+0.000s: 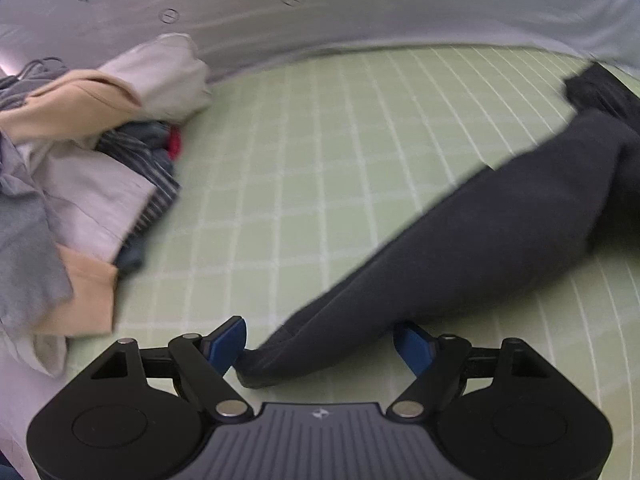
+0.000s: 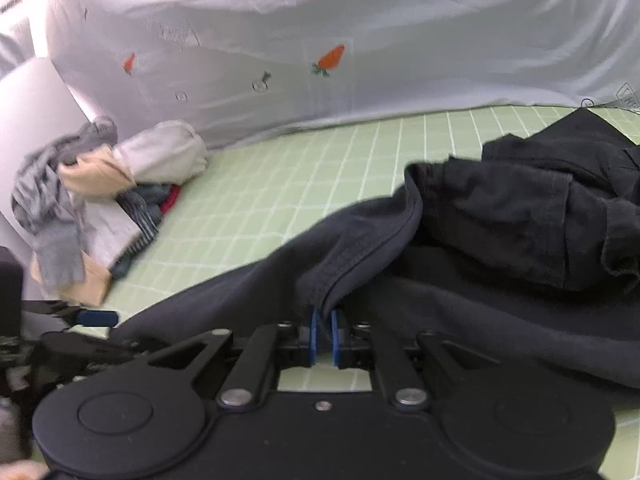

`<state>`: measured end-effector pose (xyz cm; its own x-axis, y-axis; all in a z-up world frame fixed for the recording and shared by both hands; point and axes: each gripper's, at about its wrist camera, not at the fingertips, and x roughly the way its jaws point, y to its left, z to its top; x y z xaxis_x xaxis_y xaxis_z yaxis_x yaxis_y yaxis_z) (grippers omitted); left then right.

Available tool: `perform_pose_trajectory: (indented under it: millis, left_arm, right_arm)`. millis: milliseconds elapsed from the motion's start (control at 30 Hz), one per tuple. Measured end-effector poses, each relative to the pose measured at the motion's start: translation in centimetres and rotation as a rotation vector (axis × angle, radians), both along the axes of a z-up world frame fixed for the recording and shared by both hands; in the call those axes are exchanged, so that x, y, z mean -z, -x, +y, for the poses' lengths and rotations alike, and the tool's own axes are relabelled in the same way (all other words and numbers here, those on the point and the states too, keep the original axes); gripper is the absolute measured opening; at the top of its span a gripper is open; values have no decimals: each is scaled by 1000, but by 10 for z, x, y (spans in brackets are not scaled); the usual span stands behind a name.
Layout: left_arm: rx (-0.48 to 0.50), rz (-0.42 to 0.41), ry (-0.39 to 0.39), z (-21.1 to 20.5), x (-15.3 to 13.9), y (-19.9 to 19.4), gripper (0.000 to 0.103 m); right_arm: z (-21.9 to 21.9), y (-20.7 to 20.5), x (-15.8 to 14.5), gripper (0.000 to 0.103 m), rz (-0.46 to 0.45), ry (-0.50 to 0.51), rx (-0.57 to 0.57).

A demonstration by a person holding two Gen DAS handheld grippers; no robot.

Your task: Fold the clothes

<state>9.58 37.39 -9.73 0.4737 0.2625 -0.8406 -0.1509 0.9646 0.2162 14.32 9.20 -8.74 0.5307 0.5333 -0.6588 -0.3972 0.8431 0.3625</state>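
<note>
A dark navy garment (image 1: pixel 480 232) lies stretched across the green checked sheet (image 1: pixel 300 160). Its narrow end reaches in between the fingers of my left gripper (image 1: pixel 320 336), which stands open; the left blue pad (image 1: pixel 228 346) is at the cloth's edge and the right pad is apart from it. In the right wrist view, my right gripper (image 2: pixel 325 316) is shut on a seamed fold of the same navy garment (image 2: pixel 360 248), and the cloth drapes over its fingertips. One blue finger (image 2: pixel 98 317) of the left gripper shows at the far left.
A loose pile of grey, beige, white and striped clothes (image 1: pixel 80 152) (image 2: pixel 100 200) lies at the left. A crumpled black garment (image 2: pixel 540 200) sits at the right. A white sheet with carrot prints (image 1: pixel 320 8) rises behind the bed.
</note>
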Motion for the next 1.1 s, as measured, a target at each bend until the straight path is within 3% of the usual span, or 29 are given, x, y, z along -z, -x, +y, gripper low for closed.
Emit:
perform_pose_trajectory:
  millis: [100,233,500,533,600,733,800,967,1100]
  left_arm:
    - [-14,-8,-18,8,1,-26,81]
    - [-17,-20,-44,9,1,-62,81]
    - [-37,-58,-12,9,8,-133,82]
    - [-49,-56,-3,10,10,-141,82]
    - [-70,-52,16,10,14,-155,82]
    - [-91,-61,41,10,12,-151,82]
    - [-106,-66,60,11,10,-140,83]
    - [-130,-72,123,9,3,-105,88]
    - [-148,-75,147,-3,-2,-77,91]
  right_arm:
    - [-1,-14,-4,8,11,-47,7]
    - [9,-36,5,8,26,-32,24]
    - [9,-84,18,11,51,-52,136]
    - [9,-90,20,14,53,-41,152]
    - [9,-95,22,37,49,-9,174]
    - [0,-89,18,64,-2,66,212]
    - [-11,-82,16,96,-30,119,254]
    - [-47,-61,16,103,-92,248,358]
    - [-75,-41,18,103,-87,211,378]
